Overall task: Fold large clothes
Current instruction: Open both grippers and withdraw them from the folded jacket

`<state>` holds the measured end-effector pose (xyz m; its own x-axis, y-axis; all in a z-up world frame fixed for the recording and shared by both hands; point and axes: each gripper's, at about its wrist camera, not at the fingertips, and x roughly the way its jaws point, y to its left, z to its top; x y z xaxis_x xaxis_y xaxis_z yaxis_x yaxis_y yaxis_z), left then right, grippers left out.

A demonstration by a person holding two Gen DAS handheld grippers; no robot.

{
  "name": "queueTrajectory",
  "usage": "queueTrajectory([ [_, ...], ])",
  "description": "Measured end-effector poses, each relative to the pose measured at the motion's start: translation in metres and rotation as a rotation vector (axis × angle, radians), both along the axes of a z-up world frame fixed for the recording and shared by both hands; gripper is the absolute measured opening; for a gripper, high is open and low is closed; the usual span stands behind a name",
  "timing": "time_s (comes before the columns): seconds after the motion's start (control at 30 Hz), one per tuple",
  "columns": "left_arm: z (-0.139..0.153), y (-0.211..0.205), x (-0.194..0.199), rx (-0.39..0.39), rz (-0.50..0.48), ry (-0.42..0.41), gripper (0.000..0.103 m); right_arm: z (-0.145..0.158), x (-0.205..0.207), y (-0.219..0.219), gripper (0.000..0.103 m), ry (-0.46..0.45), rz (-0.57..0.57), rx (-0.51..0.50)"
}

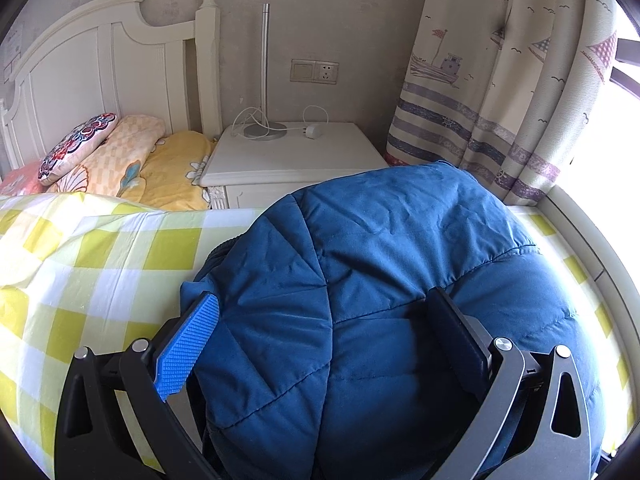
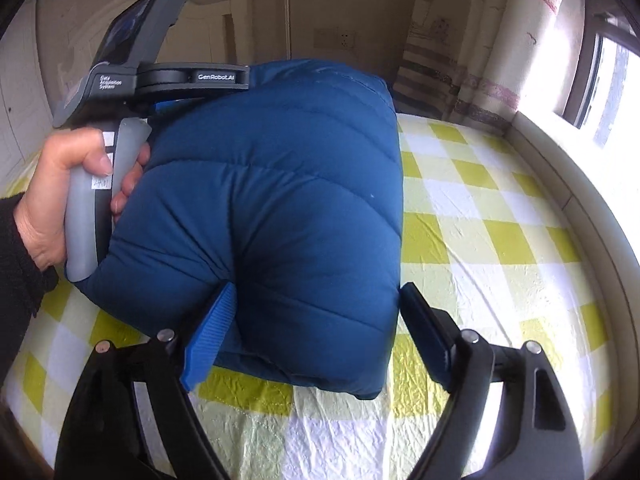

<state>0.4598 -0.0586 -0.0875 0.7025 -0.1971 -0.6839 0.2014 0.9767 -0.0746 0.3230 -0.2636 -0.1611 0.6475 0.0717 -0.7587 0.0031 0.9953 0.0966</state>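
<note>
1. While your left gripper (image 1: 320, 340) presses down over the blue padded jacket (image 1: 380, 280), its jaws stand wide, one finger on each side of a bulge of the quilted fabric; you cannot tell from this view whether the pads pinch the cloth or only rest against it.
2. Your right gripper (image 2: 316, 332) has its jaws spread wide too. The near end of the jacket (image 2: 280, 200) lies between them: the blue ribbed pad (image 2: 208, 340) touches the fabric on one side, while the black finger (image 2: 424, 328) stands just beside the jacket's edge on the other. The pads are not squeezing it.
3. The jacket lies folded into a thick, puffy bundle on the bed, on the yellow-and-white checked sheet (image 2: 480, 220), with its far end toward the nightstand.
4. From the right wrist view, your left hand (image 2: 60, 200) wraps the grey handle of the other gripper at the bundle's left side, with a dark sleeve (image 2: 16, 260) at the wrist.
5. Beyond the bed you have a white nightstand (image 1: 296, 156) carrying a lamp base (image 1: 266, 130) and a white cable, a headboard (image 1: 100, 72) with pillows (image 1: 120, 152) to the left, and a boat-print curtain (image 1: 500, 80) to the right.
</note>
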Motion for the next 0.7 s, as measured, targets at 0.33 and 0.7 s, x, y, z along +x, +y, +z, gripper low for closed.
queueTrajectory([
  [0.33, 0.065, 0.049, -0.191, 0.059, 0.11, -0.28, 0.099, 0.061, -0.118, -0.003, 0.1, -0.208, 0.071, 0.01],
  [0.7, 0.063, 0.061, -0.354, 0.06, 0.099, -0.314, 0.099, 0.085, -0.196, 0.009, 0.1, -0.331, 0.016, 0.007],
])
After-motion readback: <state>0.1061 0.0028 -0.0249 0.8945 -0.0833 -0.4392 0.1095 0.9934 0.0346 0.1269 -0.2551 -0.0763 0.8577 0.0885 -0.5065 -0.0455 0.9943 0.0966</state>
